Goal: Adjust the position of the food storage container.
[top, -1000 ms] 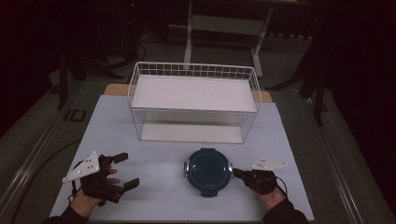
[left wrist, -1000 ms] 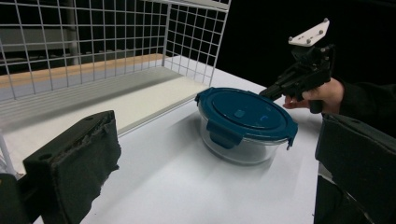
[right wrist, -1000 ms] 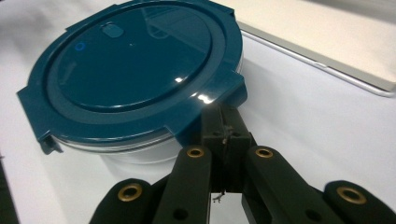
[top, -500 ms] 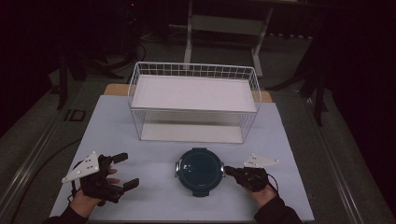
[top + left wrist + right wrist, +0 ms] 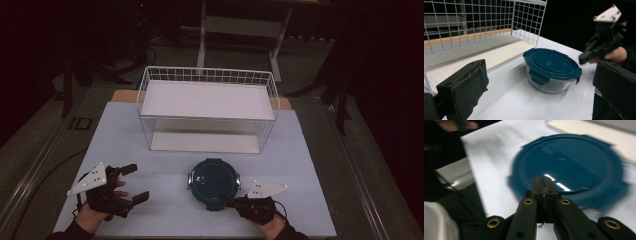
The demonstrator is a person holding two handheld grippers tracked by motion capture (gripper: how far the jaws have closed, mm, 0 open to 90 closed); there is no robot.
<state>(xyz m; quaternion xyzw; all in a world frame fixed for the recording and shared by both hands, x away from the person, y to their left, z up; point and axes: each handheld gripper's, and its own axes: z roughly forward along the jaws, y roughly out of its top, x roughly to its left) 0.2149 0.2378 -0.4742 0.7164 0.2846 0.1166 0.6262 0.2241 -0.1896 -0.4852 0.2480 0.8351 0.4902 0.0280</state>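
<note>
– Where's the round container (image 5: 214,179)?
– On the worktop (image 5: 320,165), just ahead of the right tool (image 5: 228,201), whose jaws are pressed together on nothing, tip at the blue lid's (image 5: 571,162) near rim. Contents can't be made out.
– And the left tool (image 5: 136,182)?
– Jaws spread wide, well off to the container's side. The wire basket (image 5: 207,75) beyond holds just a white board (image 5: 207,99).
</note>
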